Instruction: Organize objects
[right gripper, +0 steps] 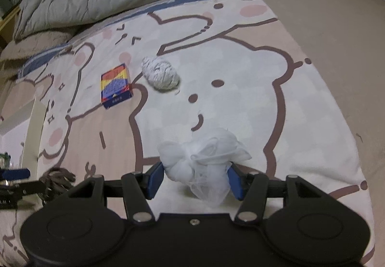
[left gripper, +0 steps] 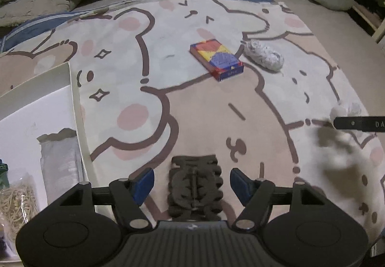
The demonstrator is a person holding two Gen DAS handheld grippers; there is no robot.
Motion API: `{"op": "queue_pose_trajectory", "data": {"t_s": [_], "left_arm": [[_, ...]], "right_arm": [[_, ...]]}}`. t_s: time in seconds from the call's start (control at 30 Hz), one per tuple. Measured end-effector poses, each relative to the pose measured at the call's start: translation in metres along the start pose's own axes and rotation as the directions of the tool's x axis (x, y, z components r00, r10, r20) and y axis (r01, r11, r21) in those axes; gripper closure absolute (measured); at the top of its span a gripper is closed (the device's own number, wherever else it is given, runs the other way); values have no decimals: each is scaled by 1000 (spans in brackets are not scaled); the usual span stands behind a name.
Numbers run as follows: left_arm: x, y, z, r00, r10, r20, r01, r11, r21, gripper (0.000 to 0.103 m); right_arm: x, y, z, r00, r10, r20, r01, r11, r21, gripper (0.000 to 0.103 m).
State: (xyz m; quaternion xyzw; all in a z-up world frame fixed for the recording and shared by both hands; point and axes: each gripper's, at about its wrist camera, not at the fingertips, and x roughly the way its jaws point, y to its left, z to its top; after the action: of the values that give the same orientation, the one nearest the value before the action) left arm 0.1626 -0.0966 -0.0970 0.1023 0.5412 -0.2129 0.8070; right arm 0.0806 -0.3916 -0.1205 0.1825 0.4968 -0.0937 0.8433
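While my left gripper (left gripper: pixel 192 181) is standing released, its blue pads clear on both sides of the brown hair claw (left gripper: pixel 195 188) lying on the bear-print sheet (left gripper: pixel 204 108), my right gripper (right gripper: pixel 195 179) is grasping a white mesh bundle (right gripper: pixel 204 158). Beyond are lying a card box (left gripper: pixel 216 59) and a speckled wad (left gripper: pixel 264 55); the white tray (left gripper: pixel 74 103) is sitting far left. I am judging the flimsy mesh could slip free during carrying.
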Motion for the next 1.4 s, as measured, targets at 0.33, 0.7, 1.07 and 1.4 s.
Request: {"op": "queue_pose_trajectory", "data": {"t_s": [0.33, 0.7, 1.07, 1.4], "left_arm": [[8, -11, -8, 1000, 28, -8, -28, 998, -55, 34], [21, -9, -11, 997, 73, -14, -74, 992, -97, 57], [7, -4, -7, 999, 33, 31, -30, 995, -92, 58], [-41, 23, 10, 983, 38, 180, -11, 988, -151, 58]], "right_arm": [[7, 19, -9, 999, -1, -47, -2, 997, -76, 45], [8, 37, -14, 998, -13, -61, 5, 991, -131, 45], [3, 37, -12, 999, -14, -44, 9, 992, -125, 45], [-24, 56, 4, 998, 17, 60, -9, 992, -126, 46]]}}
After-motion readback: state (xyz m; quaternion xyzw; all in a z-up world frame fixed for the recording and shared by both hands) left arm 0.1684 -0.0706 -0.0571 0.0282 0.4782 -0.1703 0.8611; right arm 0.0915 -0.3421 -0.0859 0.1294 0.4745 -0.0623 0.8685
